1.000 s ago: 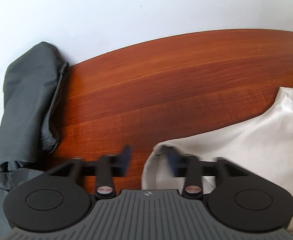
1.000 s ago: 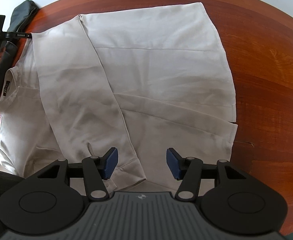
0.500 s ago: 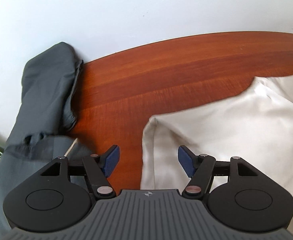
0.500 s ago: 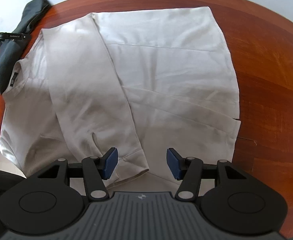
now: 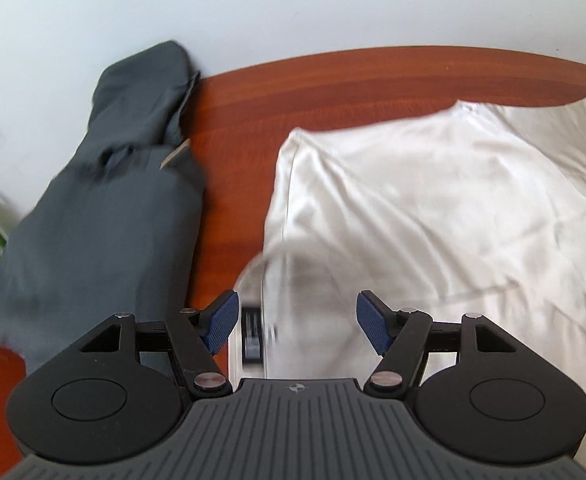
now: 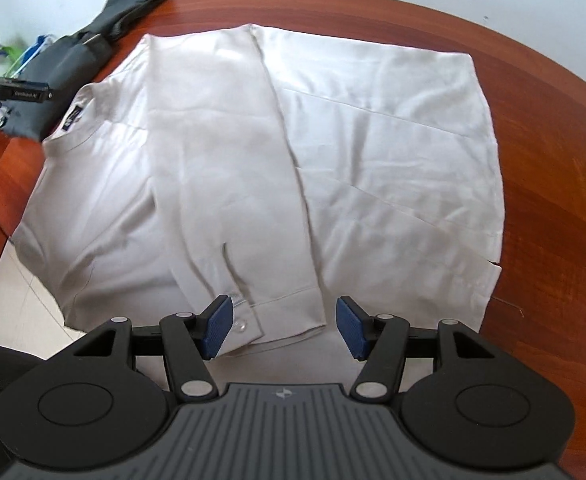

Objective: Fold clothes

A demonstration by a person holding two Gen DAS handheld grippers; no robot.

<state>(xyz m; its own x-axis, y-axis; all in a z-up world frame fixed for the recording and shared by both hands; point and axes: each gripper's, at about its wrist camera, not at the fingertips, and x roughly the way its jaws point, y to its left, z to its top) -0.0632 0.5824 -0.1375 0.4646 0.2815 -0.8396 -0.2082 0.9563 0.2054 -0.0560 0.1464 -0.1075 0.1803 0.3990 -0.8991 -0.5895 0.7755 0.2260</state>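
Overhead, a reddish wooden table [image 6: 553,128] against a pale wall [image 5: 293,4]. White shirt [image 6: 373,152] spread flat across it, one sleeve [image 6: 229,184] folded over the body, cuff at the near edge. Dark grey garment [image 5: 105,208] heaped along the far-left rim, partly off the table. Bare wood open to the right of the shirt. Left gripper [image 5: 297,322] spread wide over the collar, empty. Right gripper [image 6: 285,328] likewise wide, straddling the cuff, gripping nothing.
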